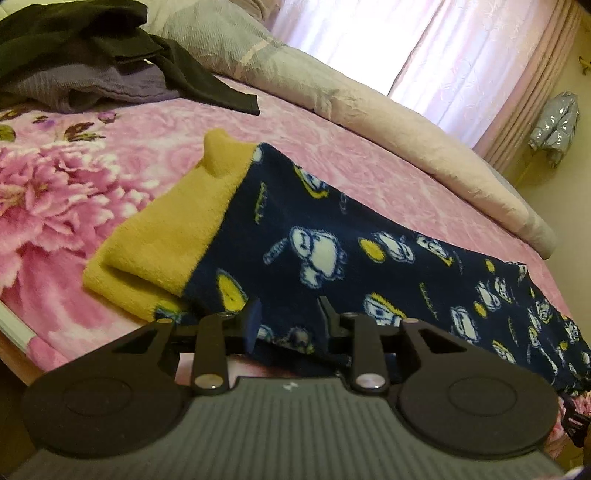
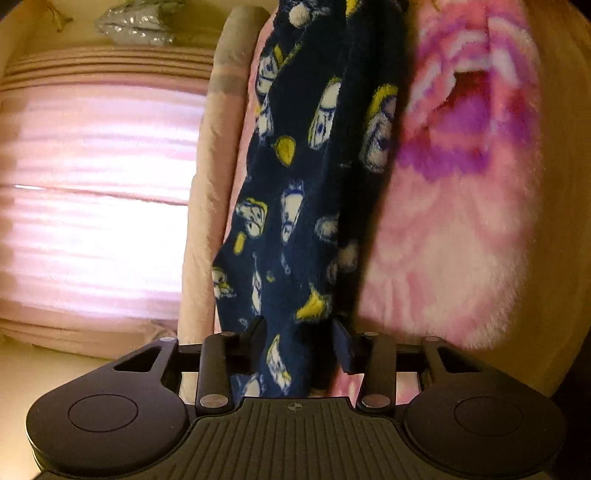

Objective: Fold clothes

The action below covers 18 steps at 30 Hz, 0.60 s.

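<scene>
Left gripper (image 1: 290,314) at the navy fleece garment (image 1: 332,251)

Its fingers straddle the garment's near edge on the pink floral bedspread (image 1: 92,177); the yellow cuff (image 1: 173,229) lies left, dark clothes (image 1: 92,55) beyond.

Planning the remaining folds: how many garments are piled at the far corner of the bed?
2 visible: a black garment on top, a purple knit garment beneath it. More may be hidden underneath.

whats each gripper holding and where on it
Both hold the navy printed fleece garment: left gripper on its near edge by the yellow cuff, right gripper on a bunched navy part.
</scene>
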{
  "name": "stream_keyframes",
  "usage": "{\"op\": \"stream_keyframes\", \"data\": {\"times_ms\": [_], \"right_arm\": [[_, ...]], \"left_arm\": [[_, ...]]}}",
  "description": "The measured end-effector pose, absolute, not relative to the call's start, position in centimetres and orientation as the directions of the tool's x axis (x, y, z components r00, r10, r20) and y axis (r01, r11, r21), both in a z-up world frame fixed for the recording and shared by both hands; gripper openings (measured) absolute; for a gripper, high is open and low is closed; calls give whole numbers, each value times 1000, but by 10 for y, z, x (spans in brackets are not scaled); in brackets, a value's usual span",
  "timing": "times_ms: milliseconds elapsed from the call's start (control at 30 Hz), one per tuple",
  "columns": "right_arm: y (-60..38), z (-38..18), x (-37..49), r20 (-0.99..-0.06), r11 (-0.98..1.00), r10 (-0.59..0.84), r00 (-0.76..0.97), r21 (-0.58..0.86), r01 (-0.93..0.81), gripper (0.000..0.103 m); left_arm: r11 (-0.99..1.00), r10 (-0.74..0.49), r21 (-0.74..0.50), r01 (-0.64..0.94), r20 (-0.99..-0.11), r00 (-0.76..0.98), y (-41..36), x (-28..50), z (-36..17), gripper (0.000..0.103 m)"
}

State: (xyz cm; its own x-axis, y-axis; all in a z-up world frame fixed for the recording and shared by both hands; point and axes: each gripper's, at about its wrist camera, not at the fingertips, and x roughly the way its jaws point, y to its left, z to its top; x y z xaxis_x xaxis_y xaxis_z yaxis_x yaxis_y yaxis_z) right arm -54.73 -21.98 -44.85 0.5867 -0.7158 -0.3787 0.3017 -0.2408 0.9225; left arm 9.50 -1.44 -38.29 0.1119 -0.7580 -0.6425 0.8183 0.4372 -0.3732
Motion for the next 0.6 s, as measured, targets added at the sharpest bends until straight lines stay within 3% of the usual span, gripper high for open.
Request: {"op": "stream_keyframes", "data": {"times_ms": [67,133,233,267,400,467,600], "right_arm": [[-224,-452,-547,-375,-243,-719,585,924,294,10],[-223,-450,-548,-375,-225,-726,576,922,316,2],[-208,-430,-542,-428,-130,-749,506,844,521,1],[-206,-426,-535,-489,-120,-748,449,765,633,1],[-206,-418,-519,-569,-93,-740,358,615,783,2],[-197,-399,-502,-611,-92,-751,250,472,877,2],[-176,-377,-467,-558,36,-802,214,313,949,3]], "left_arm": [[440,-754,-371,818,-647,112,-16,95,-385,26],[448,-749,-368,815,-652,117,-16,97,-388,26],[463,-740,-361,809,-660,128,-17,102,-394,25],[466,-739,-365,806,-661,128,-17,103,-395,25],[473,-733,-332,816,-662,155,-15,100,-390,25],[483,-727,-299,823,-661,186,-11,98,-385,25],[467,-753,-277,840,-623,214,-9,86,-367,25]]}}
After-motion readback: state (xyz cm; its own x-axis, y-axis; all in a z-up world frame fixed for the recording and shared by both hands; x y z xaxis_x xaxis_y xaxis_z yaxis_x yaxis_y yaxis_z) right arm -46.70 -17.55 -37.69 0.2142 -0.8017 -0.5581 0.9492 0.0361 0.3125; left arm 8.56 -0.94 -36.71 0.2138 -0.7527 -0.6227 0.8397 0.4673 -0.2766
